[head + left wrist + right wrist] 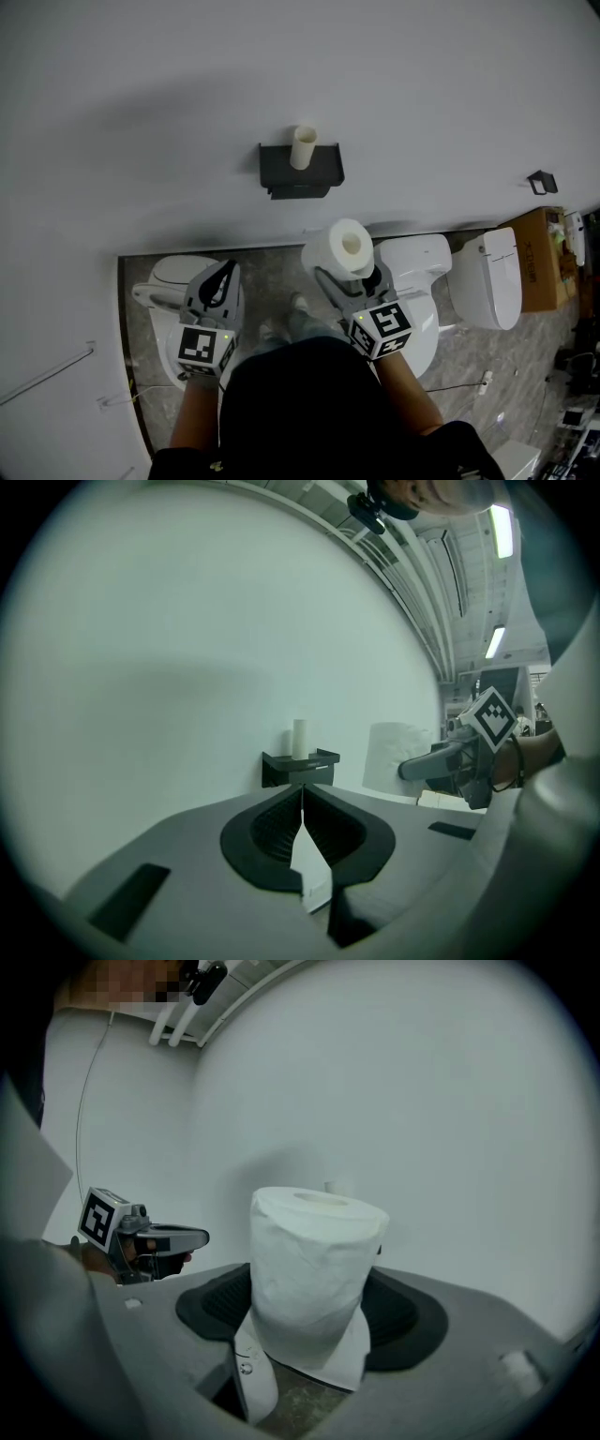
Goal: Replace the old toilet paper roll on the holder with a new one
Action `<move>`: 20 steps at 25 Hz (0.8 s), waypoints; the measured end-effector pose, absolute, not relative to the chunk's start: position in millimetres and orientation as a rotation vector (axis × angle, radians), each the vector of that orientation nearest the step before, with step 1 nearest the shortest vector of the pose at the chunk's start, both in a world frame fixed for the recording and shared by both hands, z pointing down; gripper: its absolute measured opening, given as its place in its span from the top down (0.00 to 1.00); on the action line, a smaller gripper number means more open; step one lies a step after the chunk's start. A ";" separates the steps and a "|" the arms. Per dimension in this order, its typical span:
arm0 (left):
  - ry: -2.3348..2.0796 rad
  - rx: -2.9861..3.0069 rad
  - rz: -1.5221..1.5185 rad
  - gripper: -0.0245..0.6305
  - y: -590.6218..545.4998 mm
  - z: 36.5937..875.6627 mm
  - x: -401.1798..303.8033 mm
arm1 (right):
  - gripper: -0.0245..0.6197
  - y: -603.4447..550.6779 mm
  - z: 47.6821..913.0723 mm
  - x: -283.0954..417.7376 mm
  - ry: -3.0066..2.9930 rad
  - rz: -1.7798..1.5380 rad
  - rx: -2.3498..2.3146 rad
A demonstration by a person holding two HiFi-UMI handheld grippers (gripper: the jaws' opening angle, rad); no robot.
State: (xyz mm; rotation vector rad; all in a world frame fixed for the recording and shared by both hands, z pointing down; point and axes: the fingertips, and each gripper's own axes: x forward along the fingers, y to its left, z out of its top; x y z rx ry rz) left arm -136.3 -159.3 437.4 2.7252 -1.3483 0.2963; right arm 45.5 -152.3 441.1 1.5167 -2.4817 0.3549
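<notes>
On the white wall (281, 75) in the head view, the black holder (302, 173) carries the old roll (302, 147), spent down to a bare cardboard tube standing upright on it. Below, the right gripper (349, 274) holds the new roll (345, 246) upright, well short of the holder and above a white toilet (412, 281). The left gripper (225, 274) hangs at the left.

In the left gripper view, the jaws are pressed together with nothing between them. They point at the holder, which sits straight ahead but well apart. The right gripper and its roll show at the right.

In the right gripper view, the jaws stand wide, clamped on the lower part of the new roll's soft sides. The tip of the old tube peeks out just behind the roll's top.

As I judge it, the old tube must come off first, and the left gripper is the free one for that. Its jaws need to part before they reach the tube. If they arrive closed, they would only knock it off the holder, perhaps toward the toilet. The tube looks light and thin, so a hard squeeze could crush it and a glancing one could send it rolling. The new roll is gripped low, so tilting the gripper might let it tip or slip out.
</notes>
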 end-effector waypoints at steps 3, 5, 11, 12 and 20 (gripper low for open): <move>-1.337 2.741 0.305 0.94 -176.5 435.1 -121.1 | 0.41 -159.4 442.9 59.1 -2.469 0.366 1.538; -1.341 2.739 0.296 0.94 -188.8 432.5 -111.4 | 0.41 -164.0 443.9 69.5 -2.457 0.371 1.555; -1.340 2.798 0.279 0.94 -229.0 415.4 -81.0 | 0.41 -175.0 446.6 103.0 -2.423 0.399 1.643; -1.338 2.812 0.283 0.94 -235.9 411.6 -75.6 | 0.41 -176.2 447.1 108.4 -2.415 0.403 1.658; -1.315 2.869 0.421 0.74 -295.2 393.4 -37.6 | 0.41 -185.6 448.7 149.1 -2.357 0.429 1.782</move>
